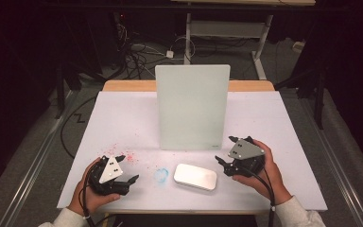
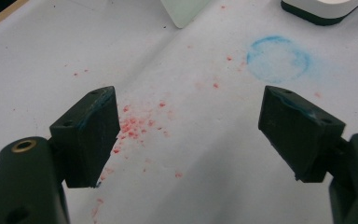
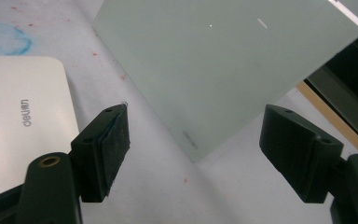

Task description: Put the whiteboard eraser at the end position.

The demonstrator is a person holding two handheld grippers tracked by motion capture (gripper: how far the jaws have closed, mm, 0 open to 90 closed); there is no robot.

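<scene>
White eraser case (image 1: 195, 176) flat, long axis left-right, between open grippers.

The bench (image 1: 123, 113) has a white top with a light wood edge showing at its far side. Red specks (image 2: 133, 125) are scattered over the white in a loose patch, and a smudged blue ring (image 2: 278, 59) is drawn beside them. The upright board (image 1: 192, 108) is a pale, frosted green-white. The flat case (image 1: 195, 176) is off-white on top with a dark base and small grey lettering. Both the left gripper (image 1: 128, 168) and the right gripper (image 1: 223, 150) are black, each topped with a grey plate marked by small dark dots. The left gripper's fingers (image 2: 89, 136) carry faint blue streaks along their edges.
</scene>
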